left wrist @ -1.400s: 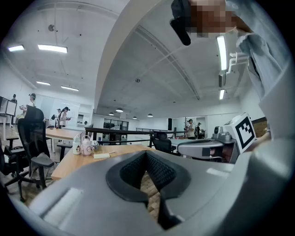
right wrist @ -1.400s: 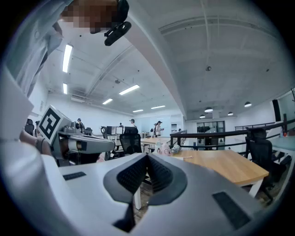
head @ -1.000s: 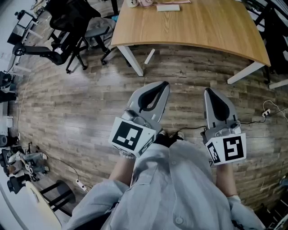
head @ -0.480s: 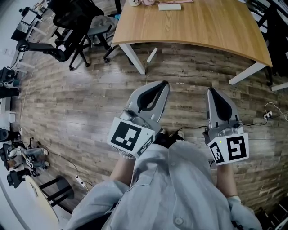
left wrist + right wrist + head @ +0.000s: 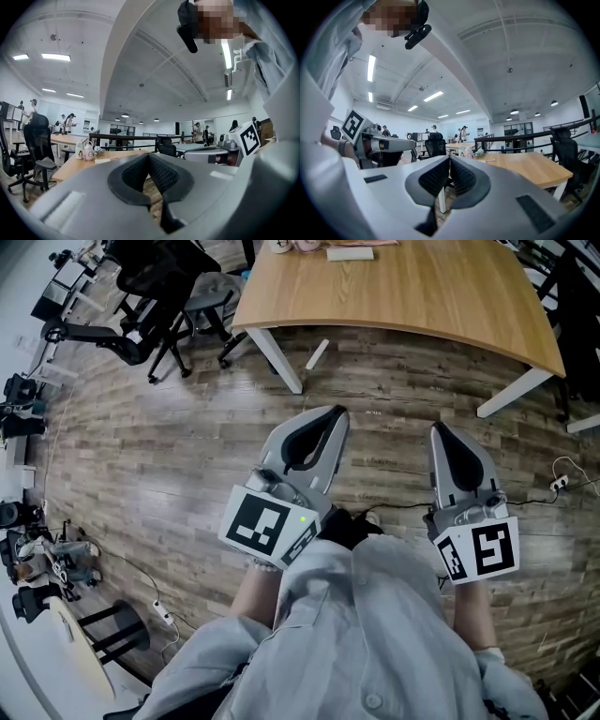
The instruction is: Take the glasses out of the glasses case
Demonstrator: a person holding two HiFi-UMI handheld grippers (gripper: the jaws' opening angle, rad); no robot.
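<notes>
Over the last second the left gripper (image 5: 336,414) and right gripper (image 5: 439,431), fingers clenched on nothing, have shifted only slightly above the floor (image 5: 169,456), still short of the desk (image 5: 422,296); the glasses case is not identifiable, possibly among the small items (image 5: 350,253) at its far edge, so extraction has not begun.

The table (image 5: 422,296) runs off the head view's top edge, its small items (image 5: 350,254) cut to slivers — too little to name. The left hand (image 5: 265,562) behind the left gripper (image 5: 336,414) is mostly hidden under the marker cube (image 5: 267,526).
</notes>
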